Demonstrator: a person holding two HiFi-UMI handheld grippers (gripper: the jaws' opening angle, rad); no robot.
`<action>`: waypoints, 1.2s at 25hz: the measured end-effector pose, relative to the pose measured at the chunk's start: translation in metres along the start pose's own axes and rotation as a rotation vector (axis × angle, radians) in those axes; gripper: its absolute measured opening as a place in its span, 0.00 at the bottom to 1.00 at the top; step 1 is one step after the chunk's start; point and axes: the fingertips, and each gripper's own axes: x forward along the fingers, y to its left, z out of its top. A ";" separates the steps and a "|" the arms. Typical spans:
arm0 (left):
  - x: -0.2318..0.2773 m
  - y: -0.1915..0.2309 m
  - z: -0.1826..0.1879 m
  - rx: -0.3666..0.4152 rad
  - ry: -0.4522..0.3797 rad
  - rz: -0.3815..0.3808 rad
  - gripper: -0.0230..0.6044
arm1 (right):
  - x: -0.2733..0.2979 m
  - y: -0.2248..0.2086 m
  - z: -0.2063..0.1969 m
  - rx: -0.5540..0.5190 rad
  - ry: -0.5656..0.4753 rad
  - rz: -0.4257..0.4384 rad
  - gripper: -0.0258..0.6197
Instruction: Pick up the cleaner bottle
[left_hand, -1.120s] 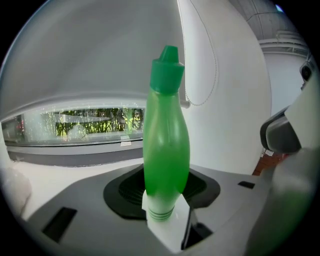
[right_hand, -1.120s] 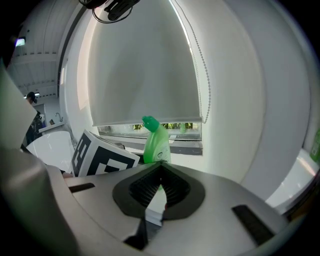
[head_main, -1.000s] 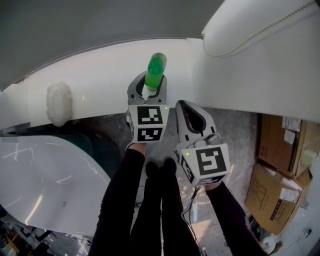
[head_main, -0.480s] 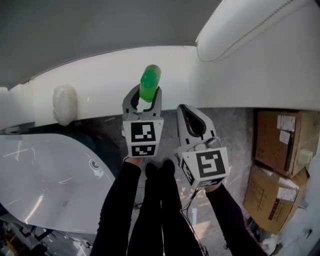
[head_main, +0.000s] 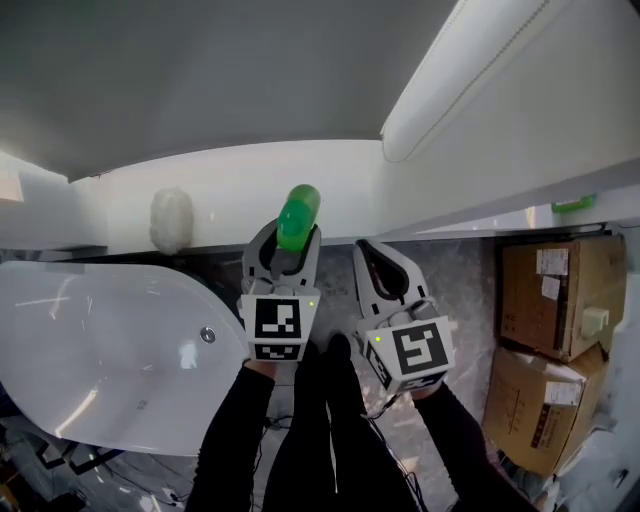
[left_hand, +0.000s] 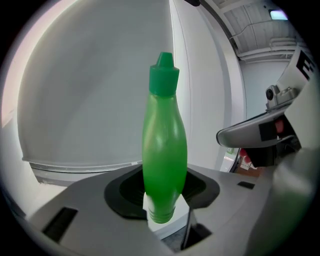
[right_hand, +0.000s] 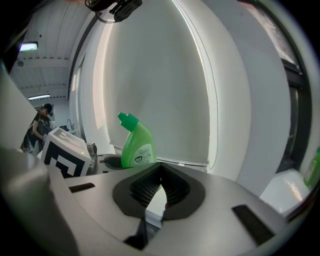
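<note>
The cleaner bottle (head_main: 297, 218) is bright green with a pointed cap and stands upright between the jaws of my left gripper (head_main: 285, 236). In the left gripper view the bottle (left_hand: 164, 150) fills the middle, its lower body clamped by my left gripper (left_hand: 163, 202), in front of a pale wall. My right gripper (head_main: 371, 252) hovers just right of it, jaws together and nothing in them. From the right gripper view, the bottle (right_hand: 136, 143) shows its label at the left, beyond the closed right gripper (right_hand: 159, 183).
A white basin (head_main: 90, 350) with a drain lies at the lower left. A white ledge (head_main: 230, 185) carries a pale sponge-like lump (head_main: 171, 220). A large white curved body (head_main: 480, 90) fills the upper right. Cardboard boxes (head_main: 555, 300) stand at the right. Black-clad legs (head_main: 320, 430) are below.
Both grippers have risen, the left one carrying the green bottle up from the ledge. The ledge and basin now sit lower and further along in the head view.
</note>
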 end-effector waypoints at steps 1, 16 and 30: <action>-0.008 -0.001 0.008 -0.001 -0.006 0.000 0.33 | -0.005 0.003 0.006 -0.001 -0.006 0.003 0.05; -0.111 -0.025 0.074 0.016 -0.040 0.003 0.33 | -0.078 0.045 0.057 -0.025 -0.044 0.042 0.05; -0.166 -0.047 0.097 0.024 -0.062 0.033 0.33 | -0.122 0.065 0.076 -0.046 -0.086 0.076 0.05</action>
